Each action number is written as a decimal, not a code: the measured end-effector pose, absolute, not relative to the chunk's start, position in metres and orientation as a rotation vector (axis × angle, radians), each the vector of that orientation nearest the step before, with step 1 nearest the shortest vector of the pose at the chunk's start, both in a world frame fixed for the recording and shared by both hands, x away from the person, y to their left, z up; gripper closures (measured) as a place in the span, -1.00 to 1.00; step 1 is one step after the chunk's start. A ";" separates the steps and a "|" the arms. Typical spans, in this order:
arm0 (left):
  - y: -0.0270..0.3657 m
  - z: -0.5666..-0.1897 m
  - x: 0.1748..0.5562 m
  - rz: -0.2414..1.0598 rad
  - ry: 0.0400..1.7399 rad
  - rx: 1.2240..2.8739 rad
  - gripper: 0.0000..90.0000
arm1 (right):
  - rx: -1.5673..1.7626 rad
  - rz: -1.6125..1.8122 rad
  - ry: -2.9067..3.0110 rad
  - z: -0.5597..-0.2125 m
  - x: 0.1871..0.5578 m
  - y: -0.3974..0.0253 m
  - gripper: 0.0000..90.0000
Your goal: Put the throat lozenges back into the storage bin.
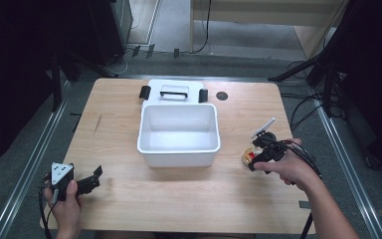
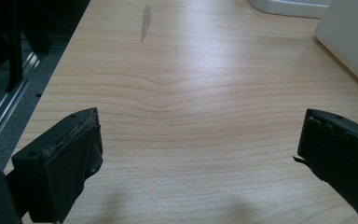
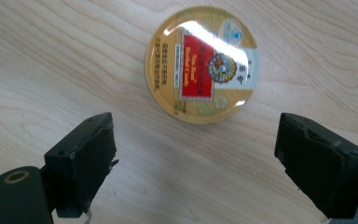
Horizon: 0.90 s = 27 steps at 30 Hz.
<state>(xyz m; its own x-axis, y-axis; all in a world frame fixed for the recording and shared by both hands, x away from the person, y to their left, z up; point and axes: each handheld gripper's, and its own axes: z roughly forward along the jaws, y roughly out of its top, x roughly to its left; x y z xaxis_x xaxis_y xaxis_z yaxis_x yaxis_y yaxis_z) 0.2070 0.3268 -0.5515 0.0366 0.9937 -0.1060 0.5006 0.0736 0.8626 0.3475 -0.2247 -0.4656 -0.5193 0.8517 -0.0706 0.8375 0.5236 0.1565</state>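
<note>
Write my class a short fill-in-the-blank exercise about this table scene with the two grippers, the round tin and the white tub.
1. The right gripper hovers with open jaws over a round ____.
2. The white tub stands in the middle of the table and holds ____.
3. The left gripper has its jaws ____ over bare wood.

Missing words: tin; nothing; open

The round tin (image 3: 202,64) on the table carried a gold lid with a red panel in its middle; the panel's small gold lettering was too blurred to read; so were the lines of fine print beside it and the round emblem at its edge.
</note>
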 end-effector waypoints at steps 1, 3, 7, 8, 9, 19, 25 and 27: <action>0.327 -0.551 0.207 0.798 1.571 1.533 -1.00 | 1.461 0.155 2.619 -0.466 0.347 -0.225 -0.72; 0.327 -0.552 0.207 0.798 1.572 1.532 -1.00 | 1.494 0.150 2.611 -0.467 0.354 -0.221 -0.72; 0.327 -0.552 0.207 0.798 1.573 1.531 -1.00 | 1.499 0.161 2.618 -0.469 0.359 -0.217 -0.72; 0.327 -0.552 0.207 0.796 1.573 1.532 -1.00 | 1.504 0.162 2.614 -0.470 0.360 -0.216 -0.72; 0.327 -0.552 0.207 0.796 1.573 1.533 -1.00 | 1.503 0.160 2.616 -0.470 0.361 -0.216 -0.72; 0.327 -0.552 0.207 0.796 1.574 1.536 -1.00 | 1.537 0.157 2.605 -0.476 0.370 -0.213 -0.70; 0.327 -0.552 0.207 0.796 1.574 1.537 -1.00 | 1.559 0.140 2.602 -0.482 0.375 -0.213 -0.70; 0.327 -0.552 0.207 0.796 1.573 1.536 -1.00 | 1.572 0.125 2.599 -0.485 0.377 -0.213 -0.70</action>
<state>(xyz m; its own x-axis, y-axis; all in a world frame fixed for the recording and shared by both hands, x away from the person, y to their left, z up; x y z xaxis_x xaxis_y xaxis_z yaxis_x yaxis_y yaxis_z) 0.2075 0.3266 -0.5515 0.0366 0.9938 -0.1050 0.5041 0.0723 0.8606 0.3774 -0.2125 -0.4851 -0.4612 0.8862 -0.0445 0.8778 0.4630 0.1226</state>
